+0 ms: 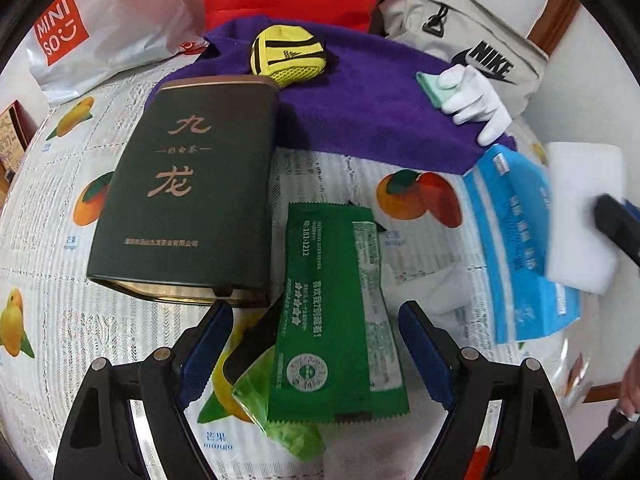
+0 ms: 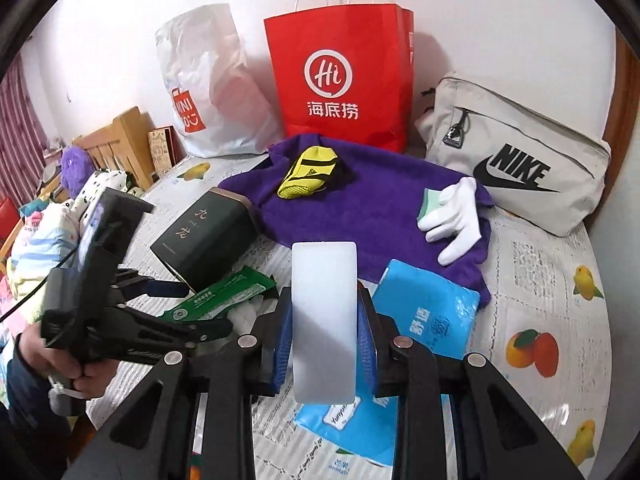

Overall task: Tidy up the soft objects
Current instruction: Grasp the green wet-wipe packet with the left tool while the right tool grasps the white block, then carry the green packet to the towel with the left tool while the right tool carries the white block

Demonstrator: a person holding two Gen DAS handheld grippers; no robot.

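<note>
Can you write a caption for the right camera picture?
Right gripper squeezing a white foam sponge block above the blue tissue pack.

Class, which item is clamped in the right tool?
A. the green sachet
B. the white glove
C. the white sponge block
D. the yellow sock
C: in the right wrist view the right tool has both blue pads pressed against the white sponge block, lifted above the blue packet.

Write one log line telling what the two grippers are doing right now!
right gripper: shut on white sponge, lifted over blue packet | left gripper: open over green packet | table: purple towel untouched
</note>
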